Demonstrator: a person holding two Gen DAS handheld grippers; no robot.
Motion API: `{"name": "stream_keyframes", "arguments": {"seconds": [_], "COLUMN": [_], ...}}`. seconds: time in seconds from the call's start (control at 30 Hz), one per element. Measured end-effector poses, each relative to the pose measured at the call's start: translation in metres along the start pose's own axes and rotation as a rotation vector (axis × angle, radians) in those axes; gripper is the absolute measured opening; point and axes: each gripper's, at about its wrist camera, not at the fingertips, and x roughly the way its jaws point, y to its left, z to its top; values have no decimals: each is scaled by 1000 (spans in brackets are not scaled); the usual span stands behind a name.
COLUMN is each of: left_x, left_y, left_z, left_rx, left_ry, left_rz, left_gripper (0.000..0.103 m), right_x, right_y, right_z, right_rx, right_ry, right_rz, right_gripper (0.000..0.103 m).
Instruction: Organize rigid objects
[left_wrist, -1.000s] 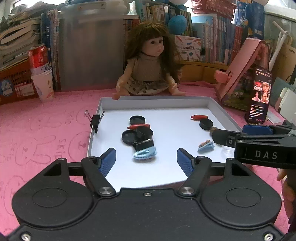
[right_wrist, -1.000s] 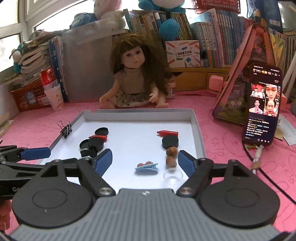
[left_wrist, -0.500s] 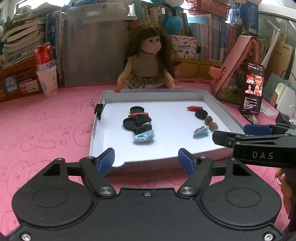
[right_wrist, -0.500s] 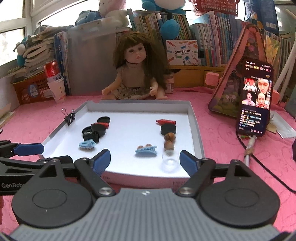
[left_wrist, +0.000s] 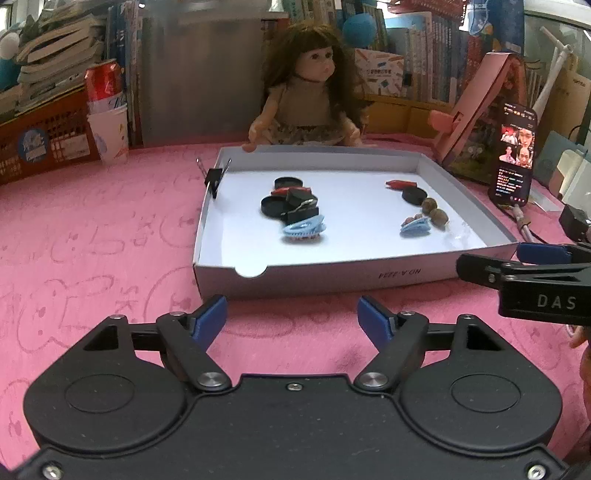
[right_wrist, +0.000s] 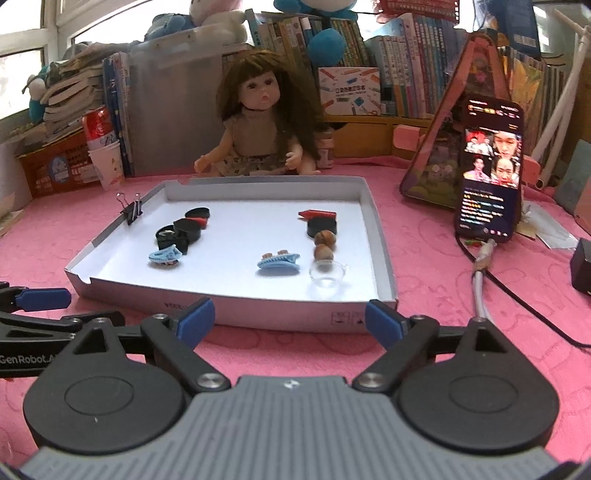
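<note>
A shallow white box tray (left_wrist: 325, 275) (right_wrist: 258, 308) lies on the pink cloth. In it, left, a pile of black caps (left_wrist: 282, 205) (right_wrist: 184, 230) with a red crayon and a blue hair clip (left_wrist: 304, 228) (right_wrist: 165, 255). On its right lie a red crayon (left_wrist: 400, 183) (right_wrist: 317, 214), a black cap (right_wrist: 322, 226), two nuts (right_wrist: 324, 245), a second blue hair clip (left_wrist: 415, 225) (right_wrist: 279, 261) and a clear dish (right_wrist: 328, 275). My left gripper (left_wrist: 291, 321) and right gripper (right_wrist: 290, 323) are open and empty, just short of the tray's near wall.
A black binder clip (left_wrist: 214, 177) (right_wrist: 131, 212) grips the tray's left wall. A doll (right_wrist: 258, 122) sits behind the tray. A lit phone (right_wrist: 489, 173) leans on a pink stand at right, with its cable on the cloth. A cola can and paper cup (left_wrist: 109, 122) stand far left.
Both grippers have drawn back from over the tray to in front of its near wall. They stay open and empty. The items in the tray have not moved.
</note>
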Motion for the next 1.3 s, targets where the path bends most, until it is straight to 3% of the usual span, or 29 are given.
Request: {"name": "stream_keyframes", "arguments": {"seconds": [0.37, 0.7, 1.3], "left_x": [13, 19, 22], "left_y": [-1, -1, 3], "left_z": [-11, -17, -16], "left_rx": [7, 11, 0], "left_ry": [3, -37, -30], "left_rz": [44, 71, 73], "left_gripper": [83, 97, 103], "right_x": [16, 19, 20], "right_y": [-2, 5, 5], "right_z": [-19, -24, -24], "right_rx": [8, -32, -37], "right_ry": [74, 61, 64], "right_rz": [-46, -67, -69], "right_gripper": [98, 103, 103]}}
